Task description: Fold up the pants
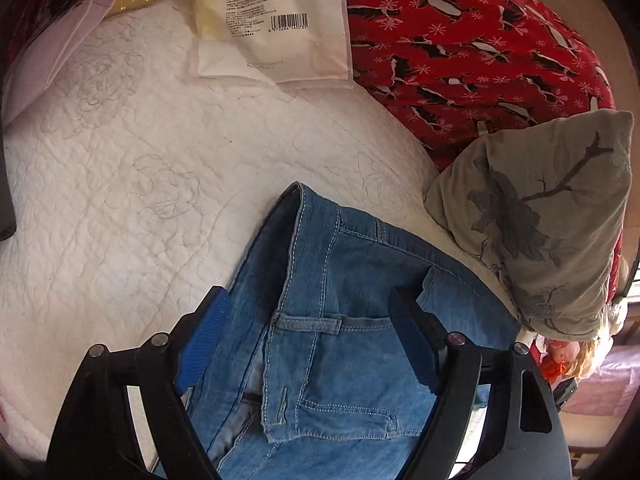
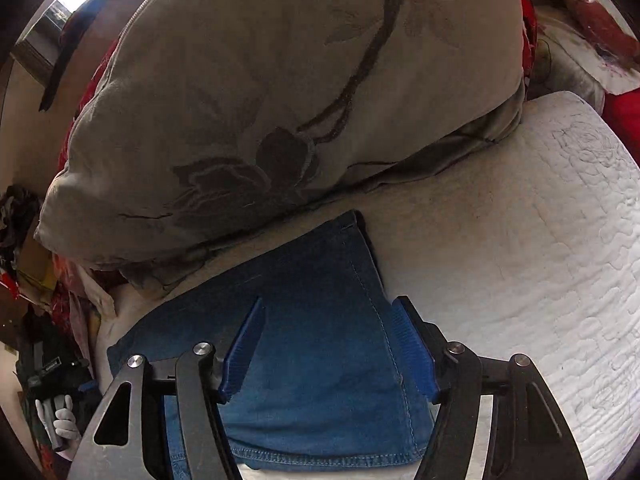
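Observation:
Blue denim pants (image 1: 340, 340) lie on a white quilted bed (image 1: 140, 200). In the left wrist view the waistband end with a belt loop and pocket shows, folded over itself. My left gripper (image 1: 308, 312) is open, its blue-padded fingers spread on either side of the waistband area, just above the denim. In the right wrist view a darker, folded part of the pants (image 2: 320, 340) with a hem near the bottom lies on the bed (image 2: 520, 260). My right gripper (image 2: 332, 320) is open above it, fingers apart and holding nothing.
A grey flower-print pillow (image 1: 552, 220) lies right of the pants and fills the top of the right wrist view (image 2: 260, 100). A red patterned blanket (image 1: 480, 48) and a white plastic packet (image 1: 272, 20) lie at the far side. Clutter (image 2: 48, 340) is beside the bed.

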{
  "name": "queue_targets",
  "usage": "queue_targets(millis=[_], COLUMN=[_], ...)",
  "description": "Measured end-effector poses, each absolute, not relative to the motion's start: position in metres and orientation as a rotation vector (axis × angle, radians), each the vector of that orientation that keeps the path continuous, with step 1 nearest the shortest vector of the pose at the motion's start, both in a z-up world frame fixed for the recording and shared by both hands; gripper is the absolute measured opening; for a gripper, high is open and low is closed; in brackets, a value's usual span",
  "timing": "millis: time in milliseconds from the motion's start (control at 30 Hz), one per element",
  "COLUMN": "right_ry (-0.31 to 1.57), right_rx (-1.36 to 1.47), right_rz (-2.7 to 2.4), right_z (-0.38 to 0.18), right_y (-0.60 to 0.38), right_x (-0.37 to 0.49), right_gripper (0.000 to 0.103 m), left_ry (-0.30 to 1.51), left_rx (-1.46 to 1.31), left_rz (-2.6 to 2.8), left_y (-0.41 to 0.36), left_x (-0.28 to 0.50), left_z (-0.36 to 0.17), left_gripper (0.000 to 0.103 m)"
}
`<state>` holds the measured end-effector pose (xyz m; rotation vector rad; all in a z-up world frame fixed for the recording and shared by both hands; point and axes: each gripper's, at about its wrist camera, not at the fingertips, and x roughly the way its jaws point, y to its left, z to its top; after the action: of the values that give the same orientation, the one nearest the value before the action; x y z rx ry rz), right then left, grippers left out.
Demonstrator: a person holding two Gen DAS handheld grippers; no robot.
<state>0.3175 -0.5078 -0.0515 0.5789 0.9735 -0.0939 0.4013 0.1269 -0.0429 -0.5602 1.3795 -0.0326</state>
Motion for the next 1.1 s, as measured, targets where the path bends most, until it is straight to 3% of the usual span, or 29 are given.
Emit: queue_targets(millis=[467, 533, 567, 600, 633, 1100], right_ry=[1.054, 1.061, 1.073, 1.082, 1.078, 0.837], right_rx=[0.393, 0.337, 0.336, 0.324, 0.296, 0.41], right_rz=[-0.085, -0.068, -0.042, -0.029, -0.031, 0.069], right_z=[-0.102, -0.099, -0.099, -0.099, -0.096, -0.007], right_y=[-0.482, -0.473, -0.471, -0.469, -0.466, -0.463], right_x=[0.396, 0.397, 0.397, 0.395, 0.392, 0.276], right_gripper=[0.066, 0.043, 0.011, 0.007, 0.007, 0.006], left_ry=[1.459, 1.448, 1.438, 1.432, 1.442, 1.163], left_rx=[-0.317, -0.222, -0.159, -0.127, -0.132, -0.27], left_rz=[0.001, -0.019, 0.002, -0.006, -0.036, -0.127], left_y=[0.071, 0.051, 0.043, 0.038, 0.035, 0.054], left_x=[0.447, 0.444, 0.441, 0.439, 0.436, 0.354], left_z=[-0.095, -0.09, -0.086, -0.083, -0.081, 0.031], left_gripper=[0.081, 0.058, 0.041, 0.012, 0.008, 0.008])
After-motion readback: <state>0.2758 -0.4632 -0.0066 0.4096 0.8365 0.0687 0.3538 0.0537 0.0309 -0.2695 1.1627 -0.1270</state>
